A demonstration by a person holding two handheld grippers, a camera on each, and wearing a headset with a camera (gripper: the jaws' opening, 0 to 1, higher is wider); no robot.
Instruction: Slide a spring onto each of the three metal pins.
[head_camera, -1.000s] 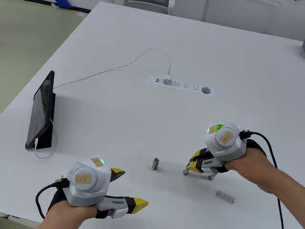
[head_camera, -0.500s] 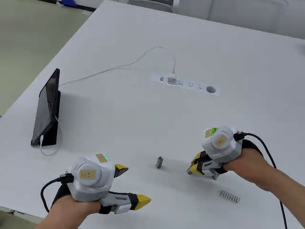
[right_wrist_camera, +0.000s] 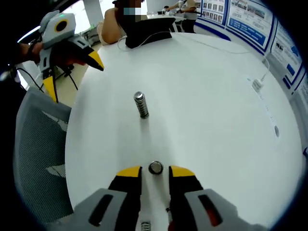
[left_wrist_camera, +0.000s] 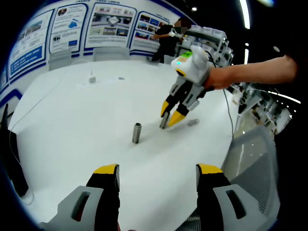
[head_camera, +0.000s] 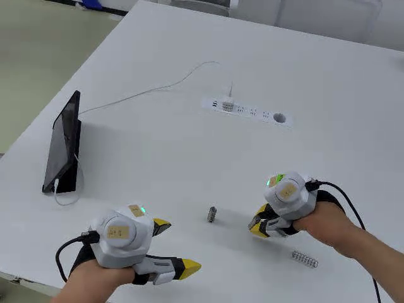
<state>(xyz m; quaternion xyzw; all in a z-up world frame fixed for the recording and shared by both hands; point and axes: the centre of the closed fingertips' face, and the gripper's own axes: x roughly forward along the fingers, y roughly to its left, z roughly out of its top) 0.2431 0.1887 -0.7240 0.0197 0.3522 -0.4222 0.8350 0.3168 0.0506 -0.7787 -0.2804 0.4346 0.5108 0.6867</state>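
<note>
1. Head view: the workbench point(head_camera: 189, 158) is white and almost bare. The sprung pin point(head_camera: 212, 214), 1 pin with a spring on it, stands upright between the 2 grippers. The right gripper point(head_camera: 257, 226) sits low on the surface just to its right, and the loose spring point(head_camera: 304, 259) lies flat near that wrist. The left gripper point(head_camera: 177, 246) hovers at the near edge, jaws spread and holding nothing.

2. Left gripper view: its own yellow-tipped jaws gape wide. Ahead stands the sprung pin point(left_wrist_camera: 137, 133). Beyond it the right gripper point(left_wrist_camera: 171, 114) points down with the bare pin point(left_wrist_camera: 163, 121) at its tips. The loose spring point(left_wrist_camera: 192, 122) lies just beside them.

3. Right gripper view: the jaws stand close on either side of the bare pin point(right_wrist_camera: 155, 167). I cannot tell whether the pads press it. The sprung pin point(right_wrist_camera: 140, 105) stands farther off, and the left gripper point(right_wrist_camera: 72, 72) is well beyond.

4. Handling, as a judgement: the loose spring looks light and ready to roll or flick away. It probably wants a gentle pinch across the coils near 1 end, leaving the bore open. The bare pin looks stiff and easily tipped, so it is best held low on the shaft.
</note>
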